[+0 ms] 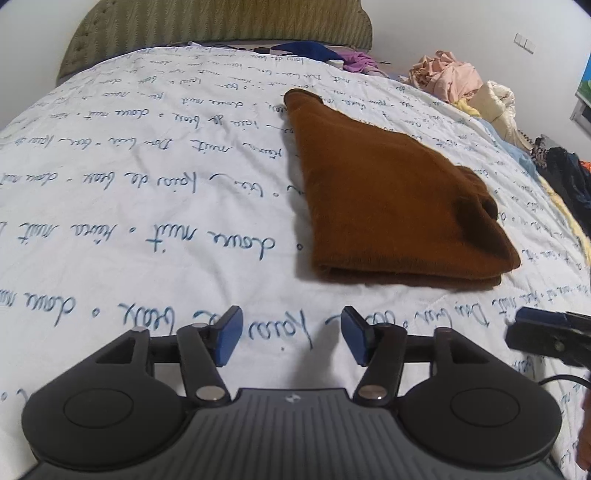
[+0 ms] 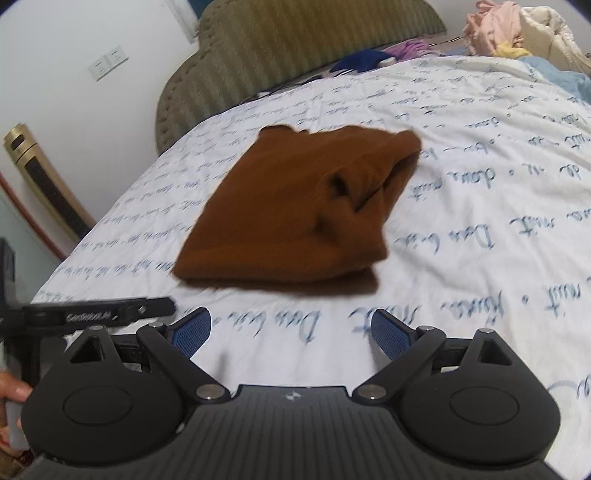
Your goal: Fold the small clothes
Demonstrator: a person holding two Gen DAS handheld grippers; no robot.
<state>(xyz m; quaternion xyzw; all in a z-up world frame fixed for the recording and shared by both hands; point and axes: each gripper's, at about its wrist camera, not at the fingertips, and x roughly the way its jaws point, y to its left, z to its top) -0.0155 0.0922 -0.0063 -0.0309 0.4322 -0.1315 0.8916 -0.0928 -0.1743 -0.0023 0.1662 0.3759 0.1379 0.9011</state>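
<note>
A brown fuzzy garment (image 1: 388,199) lies folded flat on the white bedspread with blue script (image 1: 147,206). My left gripper (image 1: 291,336) hovers over the bedspread just short of the garment's near folded edge, jaws open with only sheet between the blue pads (image 1: 229,336). In the right wrist view the same brown garment (image 2: 295,210) lies ahead. My right gripper (image 2: 291,332) stands wide open in front of it, nothing between its pads (image 2: 391,336). Each gripper's finger shows at the edge of the other's view.
An olive padded headboard (image 1: 221,22) closes the far end of the bed. A heap of pink and cream clothes (image 1: 458,77) sits at the far right, with dark garments (image 1: 565,177) along the right edge. Blue and purple items (image 1: 325,53) lie near the headboard. A gold tower appliance (image 2: 40,177) stands beside the bed.
</note>
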